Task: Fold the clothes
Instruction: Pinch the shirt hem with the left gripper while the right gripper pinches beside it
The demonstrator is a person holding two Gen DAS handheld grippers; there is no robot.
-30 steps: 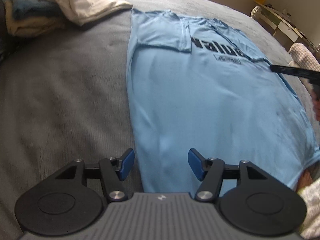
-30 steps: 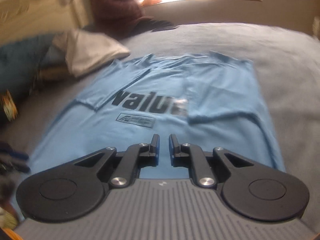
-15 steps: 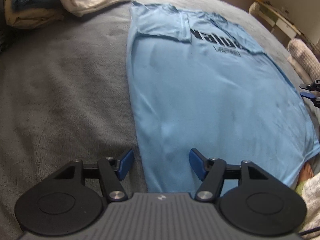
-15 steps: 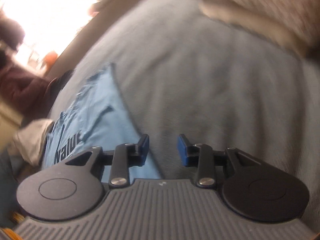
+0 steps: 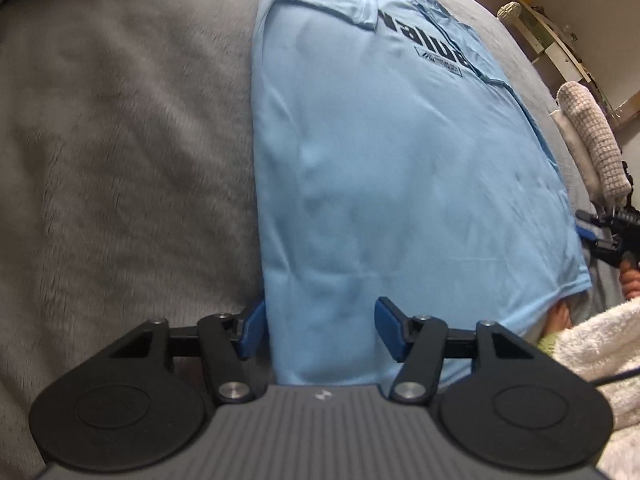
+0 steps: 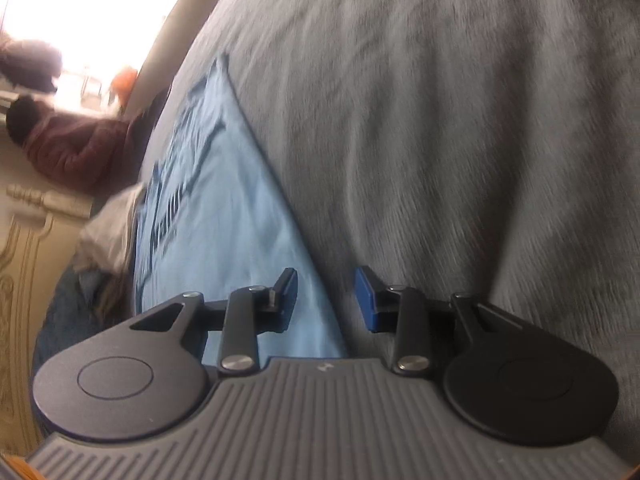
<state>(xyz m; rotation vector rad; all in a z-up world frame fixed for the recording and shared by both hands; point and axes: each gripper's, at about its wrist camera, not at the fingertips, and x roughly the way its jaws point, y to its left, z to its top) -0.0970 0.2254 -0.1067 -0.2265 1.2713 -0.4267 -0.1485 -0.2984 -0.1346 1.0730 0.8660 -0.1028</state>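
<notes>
Light blue T-shirt (image 5: 400, 184) spread flat on the grey bed blanket (image 5: 120, 160). Left gripper (image 5: 320, 330) at the shirt's near hem corner, fingers closing, cloth between them, not yet pinched. Right gripper (image 6: 325, 300) astride the shirt's side edge, fingers parted, ungripped.

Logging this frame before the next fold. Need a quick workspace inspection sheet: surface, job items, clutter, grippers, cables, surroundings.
Surface: grey plush blanket covering a bed.
Job's things: light blue cotton T-shirt with black lettering laid flat, one sleeve folded in.
Clutter: cream knitted roll beside the shirt's far edge; white fluffy fabric at the lower right.
Grippers: left gripper closing, astride the shirt's hem corner, pads not pressing; right gripper open, astride the shirt's side edge.
Cables: thin dark cable over the white fabric.
Surroundings: bright window, seated person in a maroon top, shelf.
</notes>
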